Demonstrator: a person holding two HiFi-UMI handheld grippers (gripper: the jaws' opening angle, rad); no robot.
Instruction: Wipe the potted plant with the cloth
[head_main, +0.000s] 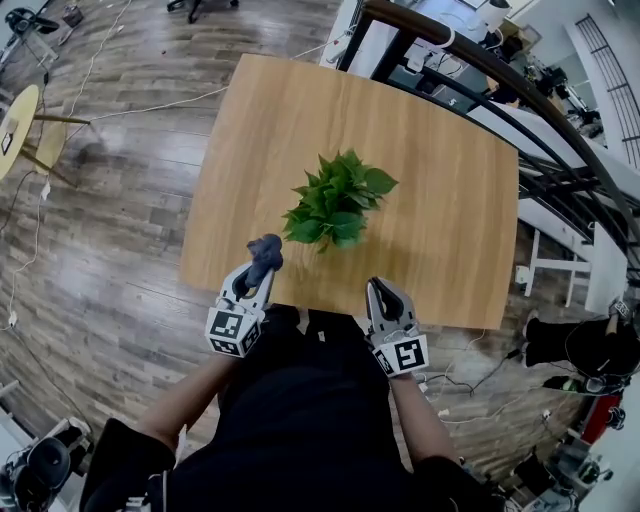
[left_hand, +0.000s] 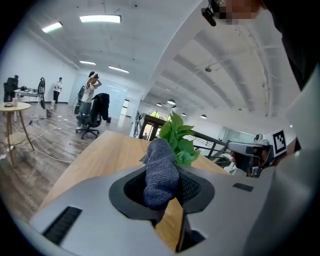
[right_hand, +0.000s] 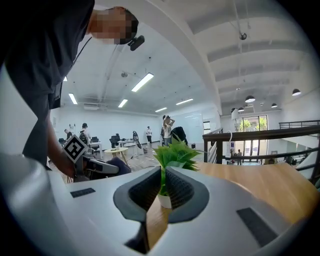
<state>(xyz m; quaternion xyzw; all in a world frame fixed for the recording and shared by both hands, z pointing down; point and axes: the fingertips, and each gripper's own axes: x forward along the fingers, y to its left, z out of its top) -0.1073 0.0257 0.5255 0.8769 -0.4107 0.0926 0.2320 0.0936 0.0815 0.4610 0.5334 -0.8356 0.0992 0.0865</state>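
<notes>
Potted plant (head_main: 335, 205) stands upright near the middle of the tabletop (head_main: 450, 200), a little toward the near edge where I stand. My left gripper (head_main: 256, 278) is clamped on the bunched grey cloth (head_main: 264, 252), which sticks out past the jaws just short of the lowest leaves. The plant lies ahead and to the right of it. My right gripper (head_main: 385, 296) is closed and empty at the near edge, farther from the leaves. I judge the left should reach in first.

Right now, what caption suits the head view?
Left gripper holding grey cloth beside potted plant on wooden table.
</notes>
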